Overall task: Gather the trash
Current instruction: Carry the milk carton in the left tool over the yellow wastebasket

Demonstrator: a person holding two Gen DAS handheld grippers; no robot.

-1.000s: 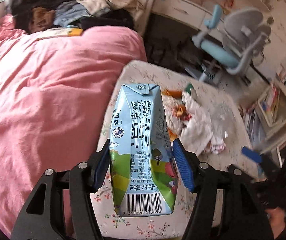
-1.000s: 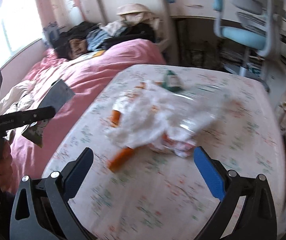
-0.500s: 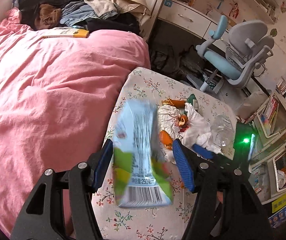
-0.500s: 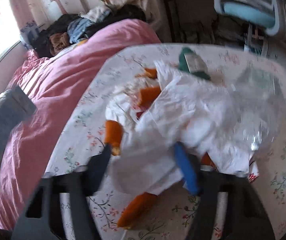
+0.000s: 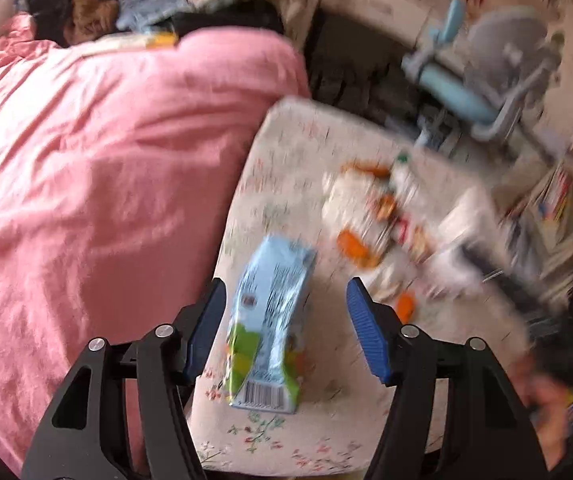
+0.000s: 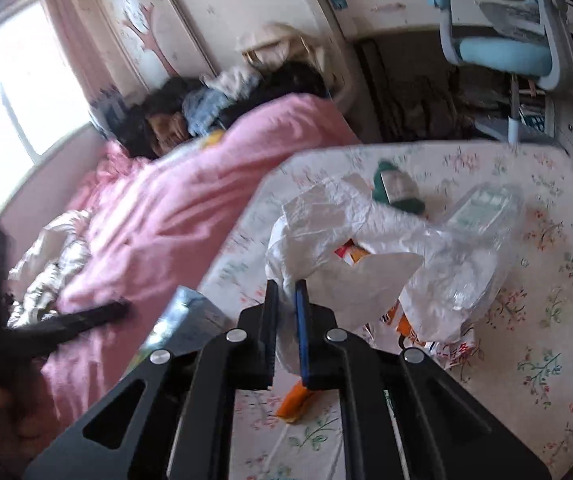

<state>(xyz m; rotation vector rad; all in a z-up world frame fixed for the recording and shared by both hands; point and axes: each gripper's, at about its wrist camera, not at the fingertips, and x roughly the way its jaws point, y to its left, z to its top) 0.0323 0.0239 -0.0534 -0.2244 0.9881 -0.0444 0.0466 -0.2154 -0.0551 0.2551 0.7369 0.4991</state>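
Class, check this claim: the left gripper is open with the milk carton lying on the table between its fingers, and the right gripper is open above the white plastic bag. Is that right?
Not quite. The right gripper is shut on the white plastic bag, as the right wrist view shows. The rest holds: the left gripper is open, with the milk carton lying on the table.

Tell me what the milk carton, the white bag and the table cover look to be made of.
Milk carton: coated paperboard by the look, glossy print, folded edges, barcode at one end.
White bag: thin plastic film, translucent, crinkled, pinched in the right claw.
Table cover: floral print, matte; woven cloth or soft vinyl, blur leaves that open.
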